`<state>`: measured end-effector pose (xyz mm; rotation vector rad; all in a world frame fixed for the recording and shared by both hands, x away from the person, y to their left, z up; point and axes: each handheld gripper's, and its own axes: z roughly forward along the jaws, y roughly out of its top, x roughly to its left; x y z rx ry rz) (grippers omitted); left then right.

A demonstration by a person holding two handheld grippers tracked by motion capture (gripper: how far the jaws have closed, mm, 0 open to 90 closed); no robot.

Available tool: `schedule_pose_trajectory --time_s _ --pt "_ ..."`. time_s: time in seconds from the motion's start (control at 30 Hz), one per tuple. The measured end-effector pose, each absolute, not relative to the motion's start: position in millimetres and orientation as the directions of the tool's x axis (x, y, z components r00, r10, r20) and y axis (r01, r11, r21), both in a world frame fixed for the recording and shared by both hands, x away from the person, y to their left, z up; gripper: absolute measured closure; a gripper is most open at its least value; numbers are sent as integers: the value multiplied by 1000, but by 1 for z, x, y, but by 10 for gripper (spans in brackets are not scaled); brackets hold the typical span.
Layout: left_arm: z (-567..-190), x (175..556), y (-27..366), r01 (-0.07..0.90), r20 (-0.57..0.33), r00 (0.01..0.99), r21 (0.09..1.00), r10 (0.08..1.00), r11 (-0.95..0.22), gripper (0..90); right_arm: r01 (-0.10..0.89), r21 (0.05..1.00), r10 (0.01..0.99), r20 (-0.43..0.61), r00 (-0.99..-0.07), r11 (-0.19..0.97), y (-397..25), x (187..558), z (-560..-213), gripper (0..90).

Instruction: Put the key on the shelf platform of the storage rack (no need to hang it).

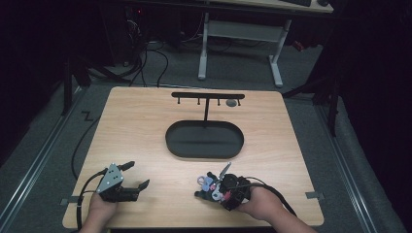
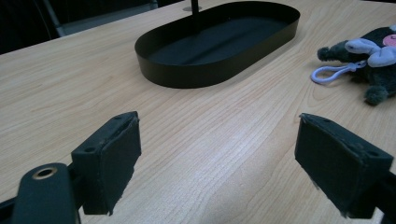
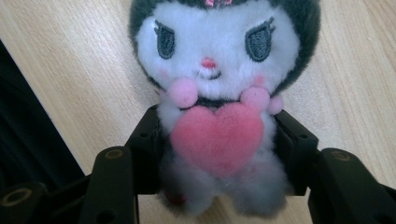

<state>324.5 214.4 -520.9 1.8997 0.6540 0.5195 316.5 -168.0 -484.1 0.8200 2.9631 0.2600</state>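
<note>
While the right gripper [image 1: 224,190] sits at the near right of the table [image 1: 136,126], its jaws are closed on the body of a plush toy [image 3: 217,107], one pad [image 3: 147,149] pressed to each side of it just below the pink heart [image 3: 215,135]. In the right gripper view the toy faces the camera, dark hood above a white face, with the wood behind it. From the high view it sits just left of that gripper, over the near part of the table. The left gripper [image 1: 130,183] rests at the near left, well apart from the toy, jaws wide with nothing between them. Its own view shows bare wood between the pads [image 2: 108,161], the toy's lilac clip [image 2: 332,72] far right, and the black oval tray [image 1: 177,145] beyond. A stand [image 1: 207,97] with a crossbar rises from the tray's far side.
</note>
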Motion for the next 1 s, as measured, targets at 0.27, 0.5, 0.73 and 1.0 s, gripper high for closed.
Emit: schedule_pose_trajectory --time_s 0.27,0.5,0.73,1.0 --pt "-521 324 214 208 65 760 919 647 -336 151 530 210 545 -18 -838 822 -168 316 -475 478" --pt "-521 324 213 209 64 761 918 646 -336 151 561 261 588 -33 -808 785 -178 321 -461 480" --pt "-522 324 213 209 65 760 918 646 -338 150 584 273 615 -37 -788 765 -186 324 -453 479" --pt "-522 324 214 211 65 761 916 646 -341 151 626 275 659 -40 -751 730 -197 327 -448 479"
